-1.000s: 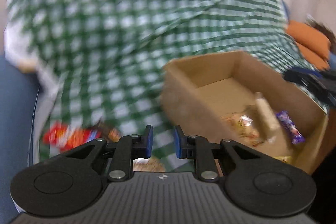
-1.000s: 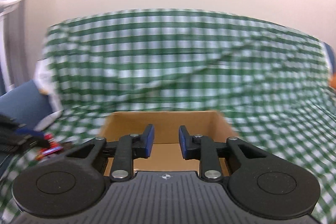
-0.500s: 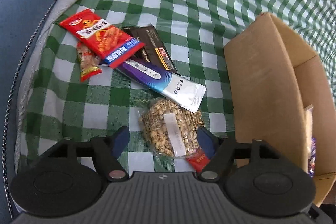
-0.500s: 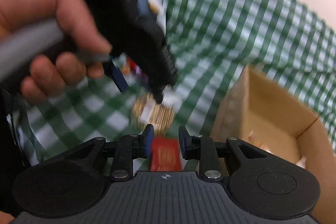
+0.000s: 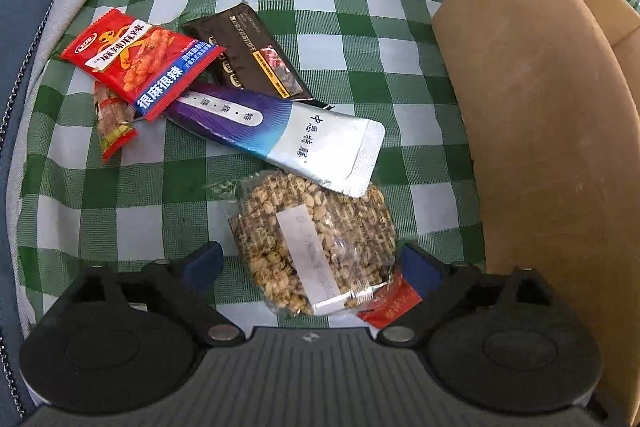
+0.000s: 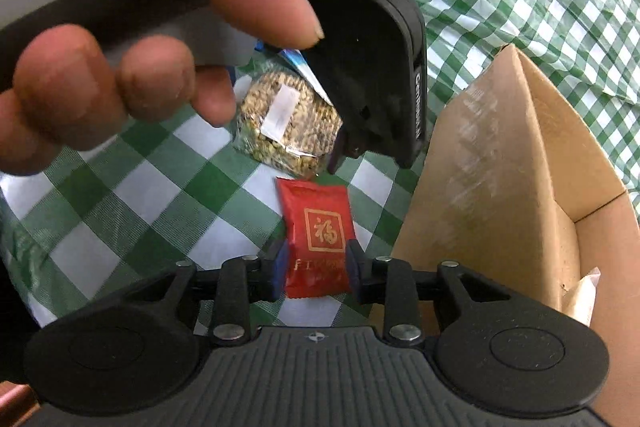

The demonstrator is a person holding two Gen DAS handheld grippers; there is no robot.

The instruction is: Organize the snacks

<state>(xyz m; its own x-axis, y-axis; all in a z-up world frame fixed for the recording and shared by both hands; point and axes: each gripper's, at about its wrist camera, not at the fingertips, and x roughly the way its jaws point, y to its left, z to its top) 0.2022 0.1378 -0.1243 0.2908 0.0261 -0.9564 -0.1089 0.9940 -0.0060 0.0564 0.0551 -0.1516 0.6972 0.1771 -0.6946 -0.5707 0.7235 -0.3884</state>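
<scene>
- The clear pack of puffed grain lies flat on the green checked cloth, just left of the cardboard box, with the silver-and-purple sachet overlapping its far edge.
- The left gripper hangs over this pack with its fingers spread wide, one on each side of it, holding nothing.
- On the near side of the grain pack, also beside the box, lies the small red packet. The right gripper has its blue pads on either flank of it, about the packet's width apart; whether they press it I cannot tell.
- Farther from the box than the sachet lie a black wrapper, a red peanut bag and a small red-ended stick pack.
- Risk, as I judge it: the two grippers work very close together and could knock each other, and lifting the grain pack may drag the sachet along.
- Only the right view shows the person's hand and the whole red packet; only the left view shows the far pile.
</scene>
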